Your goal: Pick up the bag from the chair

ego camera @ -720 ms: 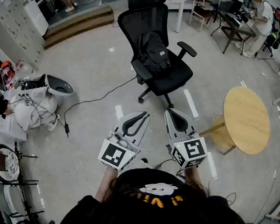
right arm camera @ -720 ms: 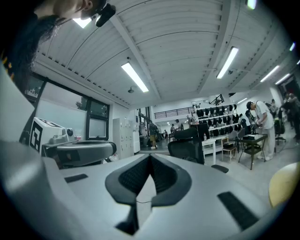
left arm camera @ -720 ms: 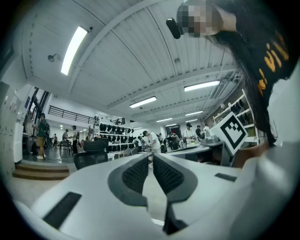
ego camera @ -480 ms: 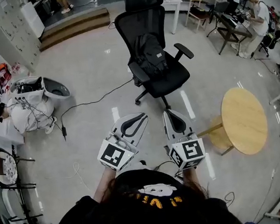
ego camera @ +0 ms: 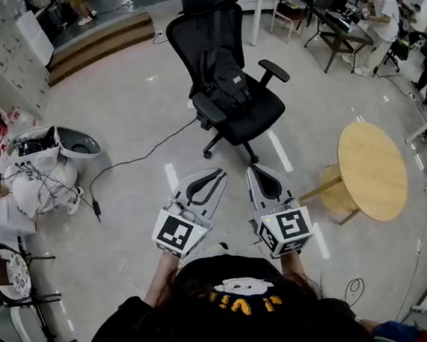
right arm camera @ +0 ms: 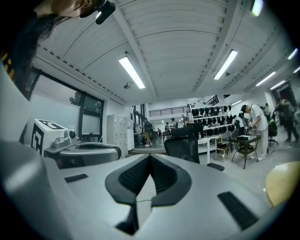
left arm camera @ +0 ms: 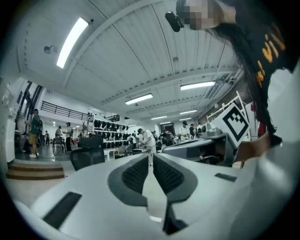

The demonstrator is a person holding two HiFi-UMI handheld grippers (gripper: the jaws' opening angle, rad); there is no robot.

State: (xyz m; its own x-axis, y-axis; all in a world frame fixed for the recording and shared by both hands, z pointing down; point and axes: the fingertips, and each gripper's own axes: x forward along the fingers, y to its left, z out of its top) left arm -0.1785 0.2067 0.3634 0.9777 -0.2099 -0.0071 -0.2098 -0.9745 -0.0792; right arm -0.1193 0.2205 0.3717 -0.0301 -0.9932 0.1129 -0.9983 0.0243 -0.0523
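Left claw [ego camera: 219, 176] and right claw [ego camera: 256, 170], both 2 clenched empty; bag [ego camera: 225, 79] on chair [ego camera: 262, 115] looks soft, slumpy (probably best pinched near its top).

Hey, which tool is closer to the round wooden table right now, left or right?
Right. The right tool is held to the left of the round wooden table in the head view, with a gap between them; the left tool is farther left, beyond the right one.
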